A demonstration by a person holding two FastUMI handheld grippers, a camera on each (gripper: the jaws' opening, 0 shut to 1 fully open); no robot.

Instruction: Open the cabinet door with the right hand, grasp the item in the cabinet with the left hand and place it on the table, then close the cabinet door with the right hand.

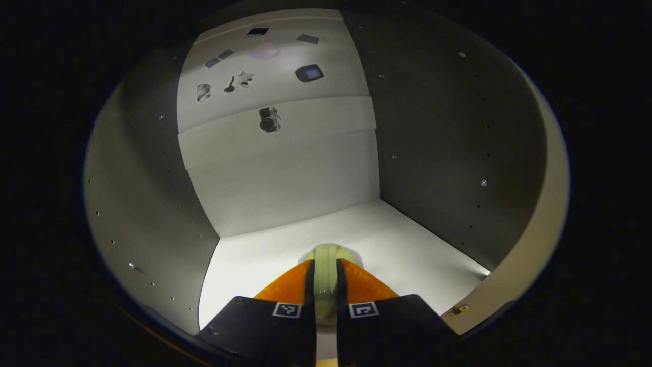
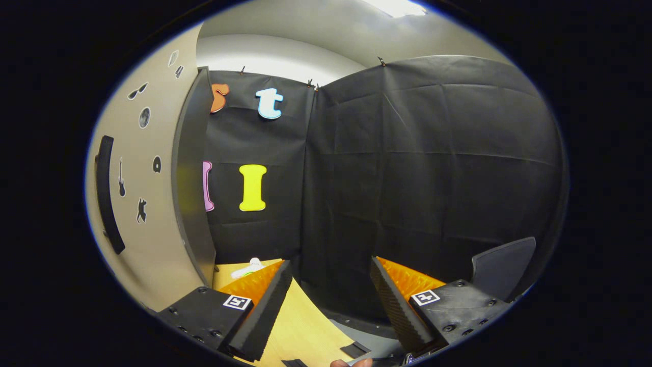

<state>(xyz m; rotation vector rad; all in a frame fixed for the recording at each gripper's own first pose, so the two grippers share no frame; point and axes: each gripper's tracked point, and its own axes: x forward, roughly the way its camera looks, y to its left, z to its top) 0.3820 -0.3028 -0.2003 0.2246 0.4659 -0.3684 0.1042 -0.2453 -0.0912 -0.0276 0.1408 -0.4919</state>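
Lower centre, left gripper view: my left gripper (image 1: pixel 325 285) is clamped on a pale, translucent ring-shaped item (image 1: pixel 326 255) resting on the cabinet floor (image 1: pixel 407 244); it looks light, rubbery and slightly slippery. My right gripper (image 2: pixel 331 290) gapes wide beside the open cabinet door (image 2: pixel 147 204). Stickers (image 1: pixel 239 81) behind; no legible writing.

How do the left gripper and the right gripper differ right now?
The left gripper is shut on a pale yellowish rounded item inside the white cabinet interior; the right gripper is open and holds nothing, outside beside the beige cabinet door, above the light wooden table.
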